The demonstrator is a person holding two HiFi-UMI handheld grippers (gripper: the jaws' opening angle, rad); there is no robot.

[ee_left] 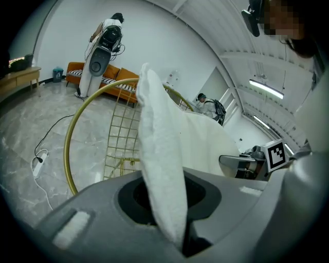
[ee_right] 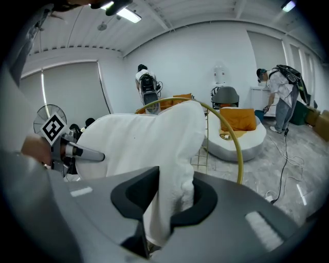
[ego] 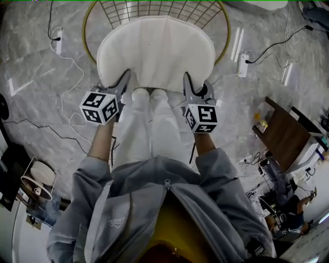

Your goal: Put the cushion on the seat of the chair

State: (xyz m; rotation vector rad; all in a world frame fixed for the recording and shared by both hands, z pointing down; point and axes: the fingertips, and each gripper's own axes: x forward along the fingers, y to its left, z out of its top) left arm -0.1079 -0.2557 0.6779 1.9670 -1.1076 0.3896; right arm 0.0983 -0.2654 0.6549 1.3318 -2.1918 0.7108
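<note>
White cushion held over the gold-rimmed wire chair, its near edge pinched at either corner by the left gripper and right gripper, jaws narrowed onto the fabric. Cables trail across the grey marble floor.

White cushion over gold wire chair

1. We see the cushion as white cloth, soft and slightly fuzzy.
2. The chair looks to us like gold metal wire, shiny.
3. We find the floor smooth, grey-veined and stone-like.
4. Left gripper and right gripper: matt grey plastic, we think.
</note>
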